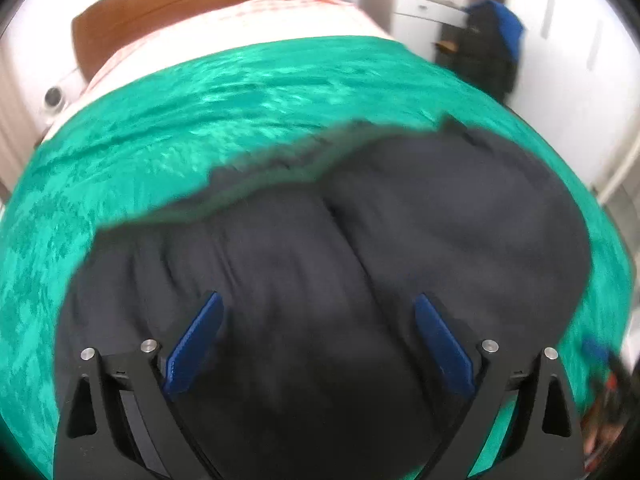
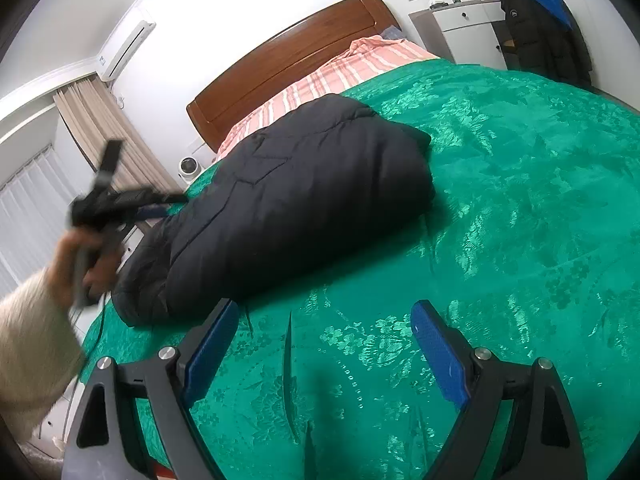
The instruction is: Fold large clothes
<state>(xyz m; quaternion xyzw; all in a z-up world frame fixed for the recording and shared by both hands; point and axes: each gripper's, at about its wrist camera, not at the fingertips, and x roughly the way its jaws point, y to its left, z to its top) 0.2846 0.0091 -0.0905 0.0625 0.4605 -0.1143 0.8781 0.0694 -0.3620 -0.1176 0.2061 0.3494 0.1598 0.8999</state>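
Observation:
A dark navy padded jacket (image 2: 304, 204) lies folded in a thick bundle on the green bedspread (image 2: 520, 200). In the left wrist view the jacket (image 1: 320, 264) fills the lower middle, blurred by motion. My left gripper (image 1: 318, 304) is open, its blue pads wide apart just above the jacket, holding nothing. In the right wrist view the left gripper (image 2: 120, 200) shows blurred at the jacket's left end, held by a hand. My right gripper (image 2: 324, 312) is open and empty over bare bedspread, in front of the jacket.
A wooden headboard (image 2: 288, 60) and pink striped bedding (image 2: 340, 76) lie at the far end of the bed. A white dresser (image 2: 468, 28) with a black and blue coat (image 2: 540, 20) hung beside it stands at the back right. Curtains (image 2: 104, 128) hang at the left.

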